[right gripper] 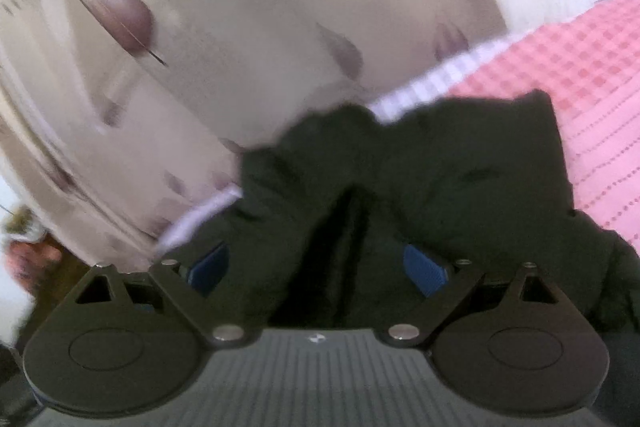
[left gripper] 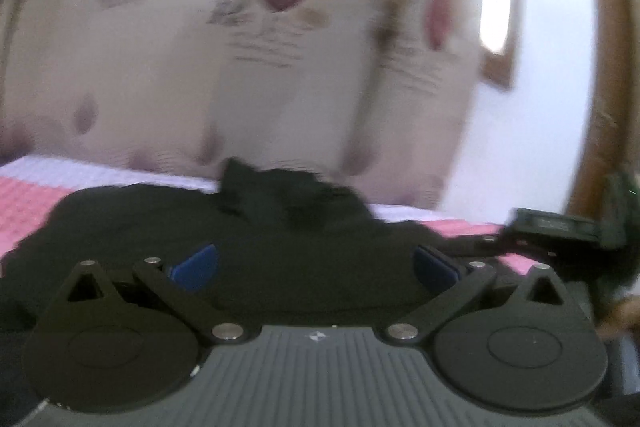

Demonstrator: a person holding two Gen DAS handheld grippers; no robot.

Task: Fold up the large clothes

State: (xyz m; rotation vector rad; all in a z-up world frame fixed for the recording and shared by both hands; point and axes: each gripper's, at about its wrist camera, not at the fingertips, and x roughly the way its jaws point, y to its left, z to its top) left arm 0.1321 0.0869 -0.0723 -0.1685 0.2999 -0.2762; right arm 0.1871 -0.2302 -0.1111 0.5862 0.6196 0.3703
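A black garment (left gripper: 240, 227) lies bunched on the pink checked bedspread (left gripper: 28, 203), just in front of the cream leaf-patterned curtain (left gripper: 140, 67). The left gripper (left gripper: 316, 263) hangs low over the garment with its blue pads (left gripper: 196, 265) spread wide, cloth lying between them. The right gripper (right gripper: 316, 263) is likewise spread wide over the garment (right gripper: 440, 163), a dark fold running up between its pads (right gripper: 424, 269); bedspread (right gripper: 580, 67) shows beyond. Both views are motion-blurred.
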